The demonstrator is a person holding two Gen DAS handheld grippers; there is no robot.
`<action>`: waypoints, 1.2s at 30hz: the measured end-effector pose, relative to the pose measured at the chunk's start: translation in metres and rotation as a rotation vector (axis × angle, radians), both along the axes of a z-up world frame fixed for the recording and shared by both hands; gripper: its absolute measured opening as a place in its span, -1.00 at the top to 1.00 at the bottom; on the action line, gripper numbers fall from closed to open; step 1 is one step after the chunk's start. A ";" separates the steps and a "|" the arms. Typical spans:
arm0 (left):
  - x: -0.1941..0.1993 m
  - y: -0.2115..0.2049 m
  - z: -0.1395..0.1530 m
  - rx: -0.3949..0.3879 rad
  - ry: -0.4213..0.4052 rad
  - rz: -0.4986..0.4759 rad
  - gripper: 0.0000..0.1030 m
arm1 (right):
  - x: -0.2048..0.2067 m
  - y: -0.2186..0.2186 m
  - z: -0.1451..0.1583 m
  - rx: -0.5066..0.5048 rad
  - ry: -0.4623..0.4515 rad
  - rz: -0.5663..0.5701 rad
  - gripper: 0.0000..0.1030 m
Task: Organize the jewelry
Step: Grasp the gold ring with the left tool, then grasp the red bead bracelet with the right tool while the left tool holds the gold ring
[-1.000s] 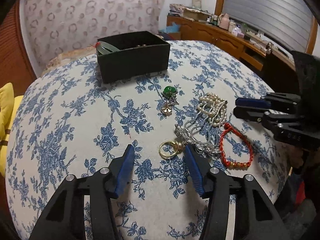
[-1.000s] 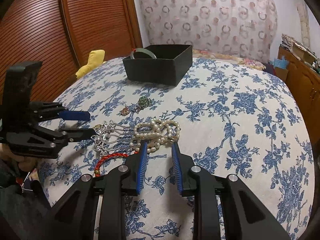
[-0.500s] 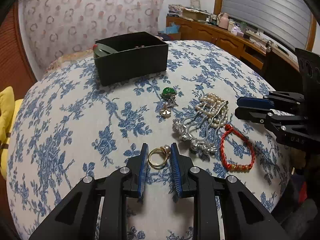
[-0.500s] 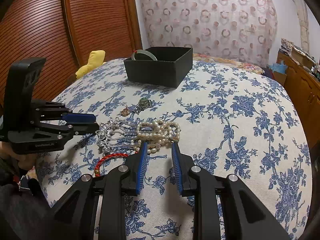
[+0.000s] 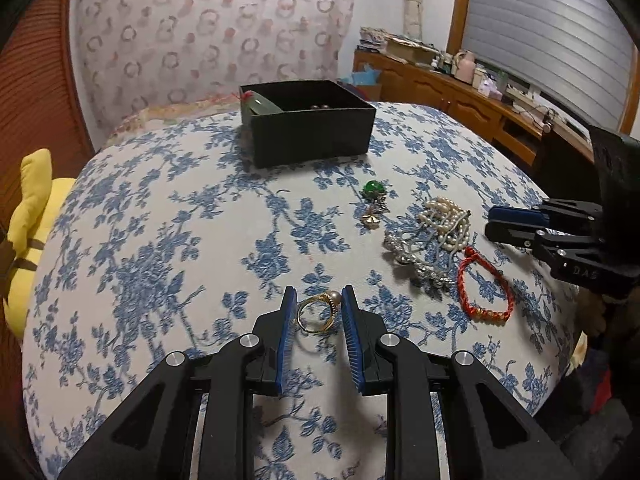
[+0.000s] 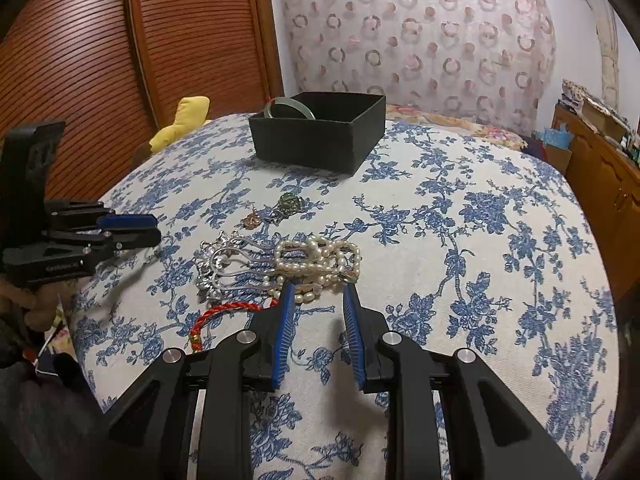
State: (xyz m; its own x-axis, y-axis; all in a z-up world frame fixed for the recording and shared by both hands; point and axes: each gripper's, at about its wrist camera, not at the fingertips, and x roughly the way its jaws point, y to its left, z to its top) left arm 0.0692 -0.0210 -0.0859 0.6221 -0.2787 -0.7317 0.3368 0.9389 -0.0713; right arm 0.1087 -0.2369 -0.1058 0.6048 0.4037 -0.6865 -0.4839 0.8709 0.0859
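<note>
My left gripper (image 5: 318, 298) is shut on a gold ring with a pearl (image 5: 318, 312), lifted just off the blue-flowered cloth. A black open box (image 5: 308, 120) with a jade bangle (image 5: 260, 101) stands at the far side. A green pendant (image 5: 373, 189), a small gold charm (image 5: 370, 220), a pearl strand (image 5: 448, 220), a silver hair comb (image 5: 416, 258) and a red cord bracelet (image 5: 484, 286) lie to the right. My right gripper (image 6: 318, 294) is partly open and empty, its tips at the near edge of the pearl strand (image 6: 316, 258).
A yellow soft toy (image 5: 32, 216) lies at the table's left edge. A wooden sideboard (image 5: 460, 96) with clutter runs along the right wall. Wooden slatted doors (image 6: 120, 60) stand behind on the left.
My left gripper closed from wide open onto the gold ring and lifted it slightly. My right gripper stayed by the pearls.
</note>
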 end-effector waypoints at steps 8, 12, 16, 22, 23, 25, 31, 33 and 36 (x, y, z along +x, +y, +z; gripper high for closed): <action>-0.004 0.004 0.002 -0.016 -0.015 0.007 0.58 | -0.024 0.035 0.006 -0.021 0.018 0.121 0.47; -0.006 0.005 0.005 -0.026 -0.022 0.005 0.58 | -0.032 0.052 -0.001 -0.057 0.041 0.162 0.47; -0.008 0.006 0.008 -0.037 -0.031 0.009 0.58 | -0.039 0.062 -0.009 -0.111 0.047 0.184 0.47; -0.009 0.010 0.011 -0.047 -0.047 0.022 0.58 | -0.042 0.064 -0.008 -0.138 0.032 0.205 0.84; -0.009 0.010 0.012 -0.047 -0.049 0.023 0.58 | -0.041 0.063 -0.006 -0.139 0.026 0.204 0.84; -0.009 0.011 0.014 -0.045 -0.056 0.027 0.58 | -0.039 0.059 0.003 -0.119 0.009 0.194 0.84; -0.003 0.011 0.025 -0.048 -0.084 0.028 0.58 | -0.030 0.048 0.043 -0.047 -0.065 0.175 0.84; 0.000 0.009 0.029 -0.049 -0.093 0.026 0.58 | -0.026 0.046 0.057 -0.037 -0.092 0.173 0.84; 0.006 0.006 0.034 -0.049 -0.107 0.022 0.58 | -0.019 0.045 0.069 -0.030 -0.116 0.167 0.84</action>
